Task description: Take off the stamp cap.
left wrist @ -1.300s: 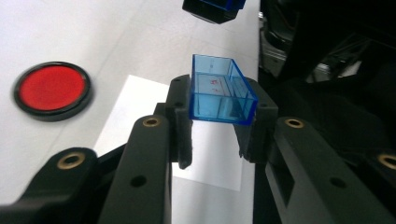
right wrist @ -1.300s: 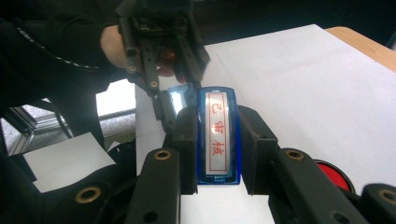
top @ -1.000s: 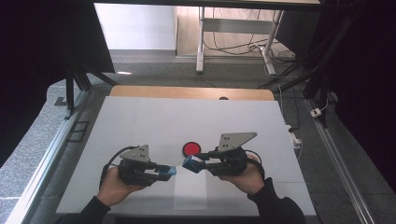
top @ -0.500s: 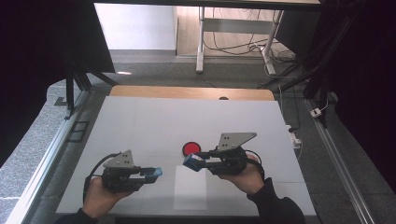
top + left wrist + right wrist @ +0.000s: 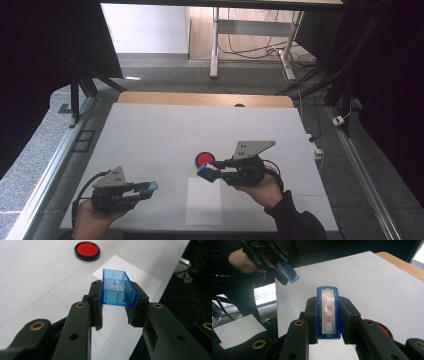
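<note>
Stamp (image 5: 328, 315) clamped within right gripper (image 5: 328, 317)

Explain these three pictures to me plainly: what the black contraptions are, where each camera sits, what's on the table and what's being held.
A person sits at a white table with a hand-held tool in each hand; each tool has two black jaws. The high view looks down from above. The other two cameras ride on the tools and look along the jaws. The left gripper is shut on a clear blue cap. The right gripper is shut on a blue stamp bearing red characters. On the table lie a red ink pad and a sheet of paper.
</note>
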{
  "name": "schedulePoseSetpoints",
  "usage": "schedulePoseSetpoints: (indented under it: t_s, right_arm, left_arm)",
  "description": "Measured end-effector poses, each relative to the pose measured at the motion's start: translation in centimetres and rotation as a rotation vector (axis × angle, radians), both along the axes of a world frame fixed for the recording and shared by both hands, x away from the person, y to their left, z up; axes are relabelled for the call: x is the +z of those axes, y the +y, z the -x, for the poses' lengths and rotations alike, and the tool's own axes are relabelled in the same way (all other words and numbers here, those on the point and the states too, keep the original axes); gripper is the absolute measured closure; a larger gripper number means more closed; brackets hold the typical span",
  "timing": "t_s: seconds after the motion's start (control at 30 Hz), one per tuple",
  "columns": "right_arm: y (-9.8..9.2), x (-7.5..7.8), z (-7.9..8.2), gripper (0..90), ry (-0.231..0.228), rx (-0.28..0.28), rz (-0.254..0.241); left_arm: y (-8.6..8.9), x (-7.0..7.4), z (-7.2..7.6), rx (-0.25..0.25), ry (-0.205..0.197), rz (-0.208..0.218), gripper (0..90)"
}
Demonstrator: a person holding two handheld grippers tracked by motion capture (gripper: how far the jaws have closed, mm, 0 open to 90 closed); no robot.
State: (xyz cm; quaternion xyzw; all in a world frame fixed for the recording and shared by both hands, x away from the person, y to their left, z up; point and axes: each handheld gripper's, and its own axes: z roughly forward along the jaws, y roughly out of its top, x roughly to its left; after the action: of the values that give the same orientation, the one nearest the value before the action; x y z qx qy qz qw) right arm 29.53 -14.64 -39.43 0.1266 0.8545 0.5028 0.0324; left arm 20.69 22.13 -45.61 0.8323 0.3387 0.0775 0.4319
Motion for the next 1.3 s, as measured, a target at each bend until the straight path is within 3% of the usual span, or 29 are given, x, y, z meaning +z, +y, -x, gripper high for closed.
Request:
schedulePoseSetpoints:
  t_s: [0.1, 0.3, 0.7, 1.3]
  right_arm:
    - [0.0, 0.0, 0.0, 71.5, -0.002, -0.006, 0.002]
    - [-0.1, 0.0, -0.1, 71.5, -0.009, -0.014, 0.009]
    - [-0.2, -0.1, -0.2, 71.5, -0.018, -0.042, 0.013]
    - [-0.5, -0.5, -0.6, 71.5, -0.010, -0.069, 0.023]
  left_arm:
    - [0.7, -0.1, 0.4, 0.030, 0.001, -0.006, 68.6]
    - [2.3, -0.4, 1.0, 0.064, 0.013, 0.032, 68.6]
    - [4.2, -1.1, 2.3, 0.141, 0.030, 0.005, 68.5]
    - [4.9, -1.9, 3.1, 0.129, 0.052, -0.002, 68.5]
